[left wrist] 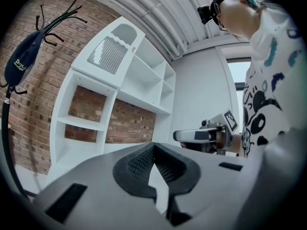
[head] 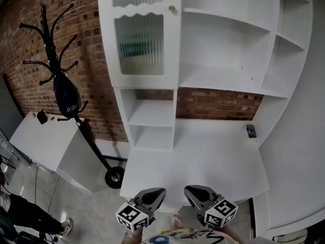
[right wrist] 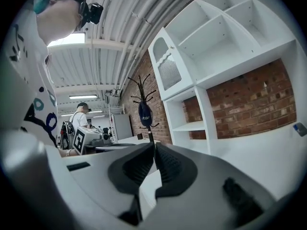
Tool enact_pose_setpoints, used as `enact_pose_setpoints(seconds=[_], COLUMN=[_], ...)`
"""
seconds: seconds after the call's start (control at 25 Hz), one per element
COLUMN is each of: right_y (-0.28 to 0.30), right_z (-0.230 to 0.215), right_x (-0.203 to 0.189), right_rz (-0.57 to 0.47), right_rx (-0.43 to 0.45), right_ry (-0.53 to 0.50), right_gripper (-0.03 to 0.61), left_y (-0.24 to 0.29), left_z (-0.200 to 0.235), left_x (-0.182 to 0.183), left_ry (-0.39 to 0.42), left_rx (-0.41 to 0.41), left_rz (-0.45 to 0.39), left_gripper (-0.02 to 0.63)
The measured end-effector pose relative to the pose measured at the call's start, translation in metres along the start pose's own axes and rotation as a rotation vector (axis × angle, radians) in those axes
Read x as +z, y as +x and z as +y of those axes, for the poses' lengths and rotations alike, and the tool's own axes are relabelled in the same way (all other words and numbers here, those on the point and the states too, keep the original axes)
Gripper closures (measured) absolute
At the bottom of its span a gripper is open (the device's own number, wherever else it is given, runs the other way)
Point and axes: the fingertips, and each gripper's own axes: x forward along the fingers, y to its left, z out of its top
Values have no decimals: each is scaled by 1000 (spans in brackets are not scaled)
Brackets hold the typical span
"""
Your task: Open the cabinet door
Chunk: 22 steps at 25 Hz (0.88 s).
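Jaws pressed together and empty on left gripper [head: 160, 191] and right gripper [head: 188, 190], near edge of the white counter [head: 203, 151]; ribbed-glass cabinet door [head: 139, 44] shut

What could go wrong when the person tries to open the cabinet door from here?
1. The small round brass knob is tiny. The left claw and right claw are both shut and low, at the edge of the white desk, so a reaching claw may slip off it.
2. A missed reach could strike the ribbed glass panel of the white door.
3. The knob sits on the door's right edge, so the door probably swings left, toward the black coat stand.
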Motion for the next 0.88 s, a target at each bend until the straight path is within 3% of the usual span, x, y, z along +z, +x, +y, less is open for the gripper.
enact_pose_setpoints(seconds=[0.32, 0.88], right_y=[31, 71], right_z=[-52, -97], right_x=[47, 189], right_rz=[-39, -223], right_rx=[36, 118], right_ry=[-67, -308], right_gripper=[549, 549], left_y=[52, 104], left_z=[39, 86], left_x=[36, 169], left_ry=[107, 328], left_rx=[1, 6], left_rz=[-2, -115], left_gripper=[601, 601])
